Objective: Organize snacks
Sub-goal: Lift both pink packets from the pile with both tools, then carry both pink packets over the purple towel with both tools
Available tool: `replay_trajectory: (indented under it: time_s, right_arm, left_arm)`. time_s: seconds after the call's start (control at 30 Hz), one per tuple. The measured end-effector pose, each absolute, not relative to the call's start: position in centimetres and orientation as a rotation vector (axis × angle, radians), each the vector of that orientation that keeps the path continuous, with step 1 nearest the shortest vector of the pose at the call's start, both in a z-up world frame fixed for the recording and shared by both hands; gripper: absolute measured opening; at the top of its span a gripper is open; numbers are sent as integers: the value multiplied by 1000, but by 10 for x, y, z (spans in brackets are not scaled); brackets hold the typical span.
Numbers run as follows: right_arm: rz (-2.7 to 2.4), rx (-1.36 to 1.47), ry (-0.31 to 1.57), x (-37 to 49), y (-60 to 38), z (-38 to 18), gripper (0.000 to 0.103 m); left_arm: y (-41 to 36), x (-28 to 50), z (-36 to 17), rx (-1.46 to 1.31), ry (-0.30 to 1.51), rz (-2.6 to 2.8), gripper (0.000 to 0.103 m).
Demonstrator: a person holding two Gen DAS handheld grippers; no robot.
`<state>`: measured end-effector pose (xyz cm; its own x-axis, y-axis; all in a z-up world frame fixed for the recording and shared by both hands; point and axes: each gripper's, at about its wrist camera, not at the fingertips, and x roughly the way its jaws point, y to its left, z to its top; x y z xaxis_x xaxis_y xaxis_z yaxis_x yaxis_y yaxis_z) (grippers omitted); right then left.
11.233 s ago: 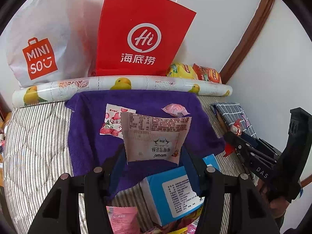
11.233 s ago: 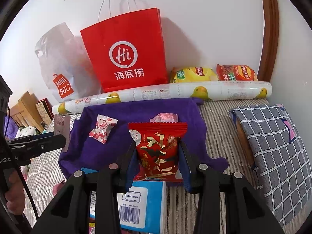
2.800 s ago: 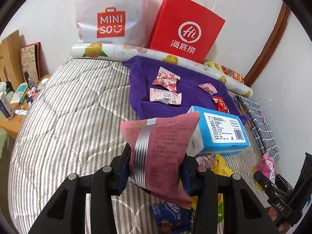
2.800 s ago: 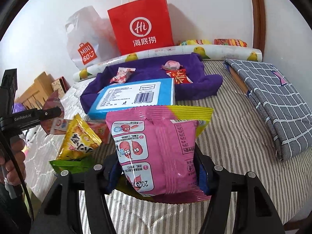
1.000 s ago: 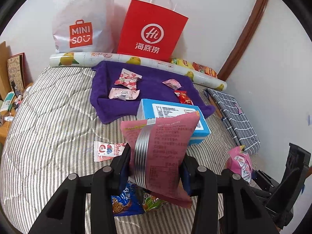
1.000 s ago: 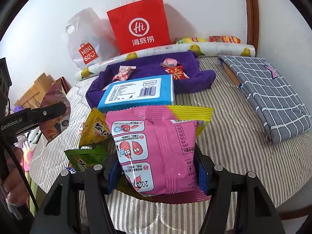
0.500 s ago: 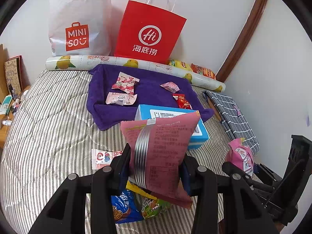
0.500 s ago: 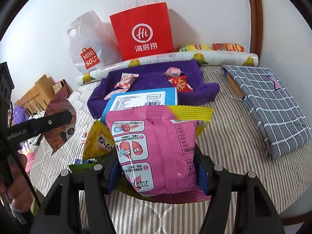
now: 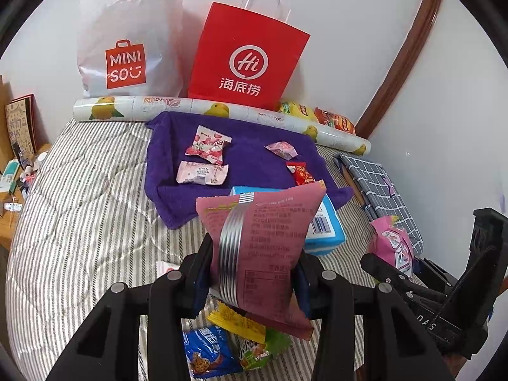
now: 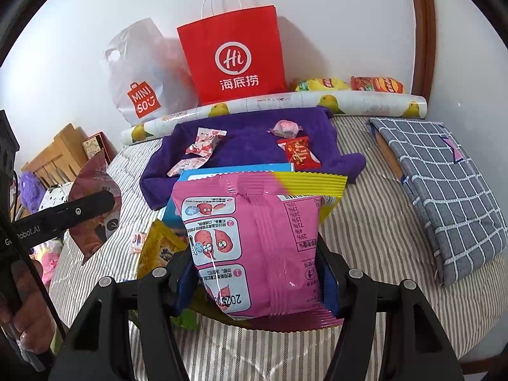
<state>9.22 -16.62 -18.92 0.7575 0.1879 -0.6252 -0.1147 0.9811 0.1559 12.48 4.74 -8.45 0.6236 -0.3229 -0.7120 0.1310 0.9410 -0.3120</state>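
Observation:
My left gripper (image 9: pixel 250 273) is shut on a dark pink snack bag (image 9: pixel 263 241) with a silver stripe, held above the striped bed. My right gripper (image 10: pixel 254 273) is shut on a bright pink and yellow snack bag (image 10: pixel 254 247); that bag also shows in the left wrist view (image 9: pixel 392 244). Ahead lies a purple towel (image 9: pixel 247 165) with several small snack packets: a strawberry packet (image 9: pixel 208 144), a pale pink one (image 9: pixel 203 173), a pink candy (image 9: pixel 281 149) and a red packet (image 9: pixel 300 173). A blue box (image 9: pixel 325 225) lies at the towel's near edge.
Loose snacks lie below the grippers: a blue cookie pack (image 9: pixel 206 352), a green and yellow pack (image 9: pixel 250 333). A red paper bag (image 9: pixel 244 60), a white Miniso bag (image 9: pixel 127 38) and a fruit-print roll (image 9: pixel 190 106) stand at the wall. A grey checked cloth (image 10: pixel 444 184) lies right.
Both grippers, still holding their bags, have moved a little forward toward the towel. The blue box and towel look nearer in both views.

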Motion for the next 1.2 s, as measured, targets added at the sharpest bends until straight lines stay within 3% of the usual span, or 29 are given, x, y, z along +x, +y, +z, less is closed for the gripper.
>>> replay_trajectory:
  time_s: [1.2]
  right_arm:
    - [160, 98, 688, 188, -174, -147, 63]
  left_arm:
    - [46, 200, -60, -211, 842, -231, 42]
